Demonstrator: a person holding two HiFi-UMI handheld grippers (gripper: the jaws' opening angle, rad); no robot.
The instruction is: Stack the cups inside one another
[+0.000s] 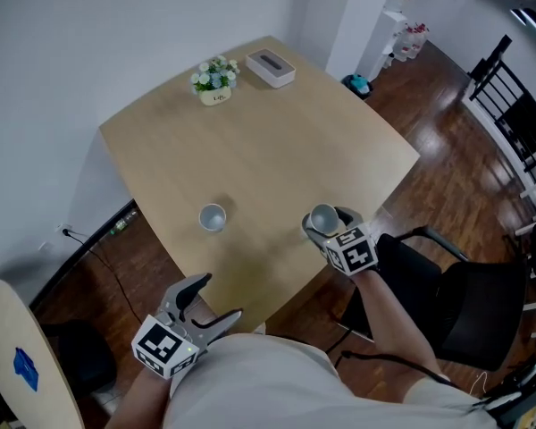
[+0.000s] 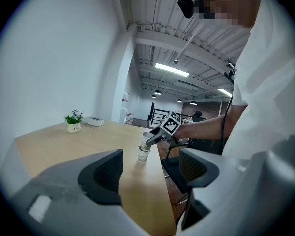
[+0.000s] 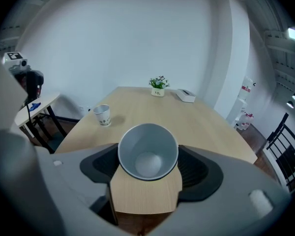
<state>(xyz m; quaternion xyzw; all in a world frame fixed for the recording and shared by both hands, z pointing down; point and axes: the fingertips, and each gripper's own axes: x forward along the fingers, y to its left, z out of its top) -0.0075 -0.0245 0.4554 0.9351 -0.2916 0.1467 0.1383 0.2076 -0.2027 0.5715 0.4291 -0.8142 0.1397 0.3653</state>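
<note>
A white paper cup [image 1: 213,217] stands upright on the light wooden table [image 1: 268,141], near its front edge. My right gripper [image 1: 332,225] is shut on a second paper cup [image 1: 322,216] at the table's front right edge, mouth tilted towards me. That cup [image 3: 148,151] fills the gap between the jaws in the right gripper view, and the standing cup [image 3: 102,115] is far off to the left. My left gripper [image 1: 220,295] hangs open and empty below the front edge. In the left gripper view the held cup [image 2: 147,138] shows just above the standing one [image 2: 143,155].
A small pot of flowers [image 1: 215,80] and a white box [image 1: 270,67] sit at the table's far end. A black chair [image 1: 469,298] stands right of the table. A round side table [image 1: 18,365] is at the lower left.
</note>
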